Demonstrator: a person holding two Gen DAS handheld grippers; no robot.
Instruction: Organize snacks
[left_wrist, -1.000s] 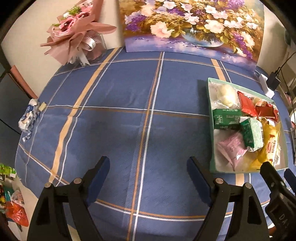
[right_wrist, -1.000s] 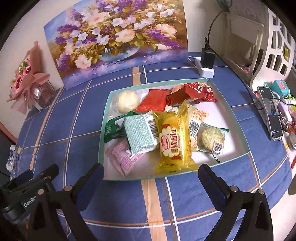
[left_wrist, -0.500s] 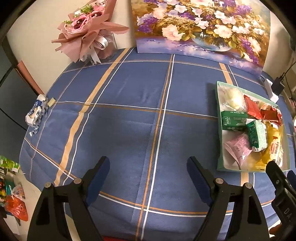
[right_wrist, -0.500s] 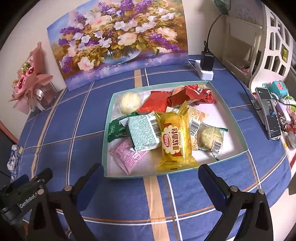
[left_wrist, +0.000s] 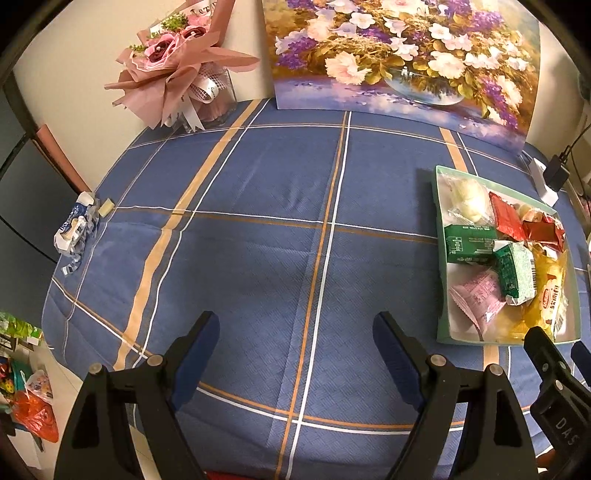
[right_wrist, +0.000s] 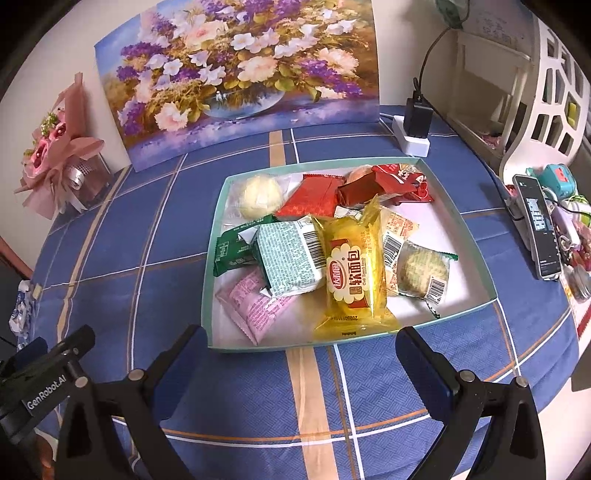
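Observation:
A shallow green-rimmed tray (right_wrist: 476, 254) sits on the blue checked tablecloth and holds several wrapped snacks: a yellow bread pack (right_wrist: 352, 273), a pale green pack (right_wrist: 291, 258), a dark green pack (right_wrist: 232, 251), a pink pack (right_wrist: 255, 302), red packs (right_wrist: 314, 195) and a round bun (right_wrist: 258, 192). My right gripper (right_wrist: 301, 350) is open and empty, just in front of the tray's near rim. My left gripper (left_wrist: 295, 339) is open and empty over bare cloth, left of the tray (left_wrist: 441, 258).
A flower painting (right_wrist: 236, 74) leans on the wall behind. A pink bouquet (left_wrist: 177, 70) stands back left. A crumpled wrapper (left_wrist: 75, 229) lies at the left edge. A power strip with charger (right_wrist: 415, 129) and a phone (right_wrist: 537, 225) lie to the right.
Both grippers have drawn back and risen a little, so more of the table and wall shows. Both stay open. The tray and snacks have not moved.

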